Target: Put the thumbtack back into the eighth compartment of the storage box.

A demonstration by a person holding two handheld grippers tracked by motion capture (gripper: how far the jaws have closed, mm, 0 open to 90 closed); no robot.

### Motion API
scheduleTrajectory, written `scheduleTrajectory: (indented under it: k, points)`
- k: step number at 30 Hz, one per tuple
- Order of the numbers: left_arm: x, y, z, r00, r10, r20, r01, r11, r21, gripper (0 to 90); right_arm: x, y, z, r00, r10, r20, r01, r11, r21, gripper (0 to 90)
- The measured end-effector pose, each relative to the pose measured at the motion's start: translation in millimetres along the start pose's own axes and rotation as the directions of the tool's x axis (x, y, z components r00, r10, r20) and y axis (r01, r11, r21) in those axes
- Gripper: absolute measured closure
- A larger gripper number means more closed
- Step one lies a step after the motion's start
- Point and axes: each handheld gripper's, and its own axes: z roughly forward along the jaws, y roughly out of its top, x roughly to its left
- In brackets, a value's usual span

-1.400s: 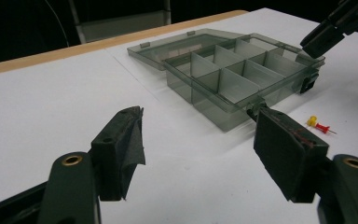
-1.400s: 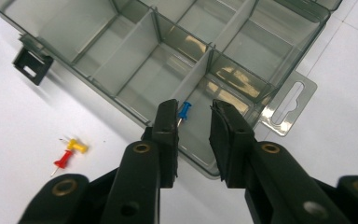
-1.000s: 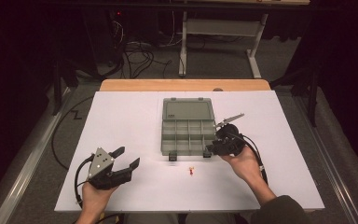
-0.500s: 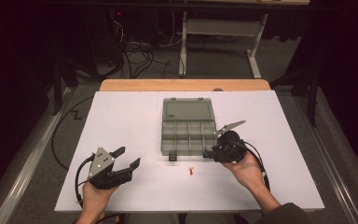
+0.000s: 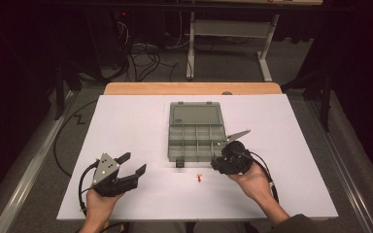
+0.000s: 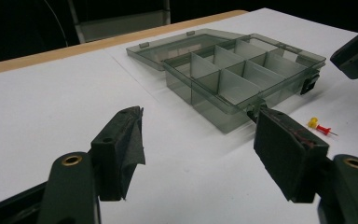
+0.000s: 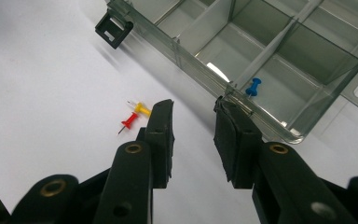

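Red and yellow pushpins (image 7: 135, 116) are lying just left of the right tool (image 7: 193, 114), which is hovering empty, jaws partly open, needing to swing over them before pinching.

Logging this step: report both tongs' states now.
Left tongs: open, holding nothing.
Right tongs: open, holding nothing, beside the organiser box.

a grey see-through compartment box (image 5: 195, 141) lies open and flat on the white surface (image 5: 126, 121), its lid (image 5: 195, 115) folded back behind it and a dark latch (image 7: 113, 28) on its front wall. a blue push pin (image 7: 252, 87) rests in a front corner compartment. just in front of the box, on the bare surface, a red push pin (image 7: 129, 121) and a yellow push pin (image 7: 141, 109) lie on their sides, touching each other.
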Motion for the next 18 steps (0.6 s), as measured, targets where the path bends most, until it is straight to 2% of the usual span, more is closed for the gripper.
scheduleTrajectory:
  k: [7, 18]
  points:
    - [-0.1, 0.0, 0.2, 1.0000, 0.001, 0.000, -0.001, 1.0000, 0.000, 32.9, 4.1, 0.0, 4.1, 1.0000, 0.002, -0.007, -0.002, 0.9999, 0.012, 69.2]
    - [0.3, 0.2, 0.1, 1.0000, 0.001, 0.003, -0.001, 1.0000, -0.002, 32.8, 10.8, 2.2, 15.3, 0.9996, -0.018, -0.023, 0.019, 0.9993, 0.032, 69.1]
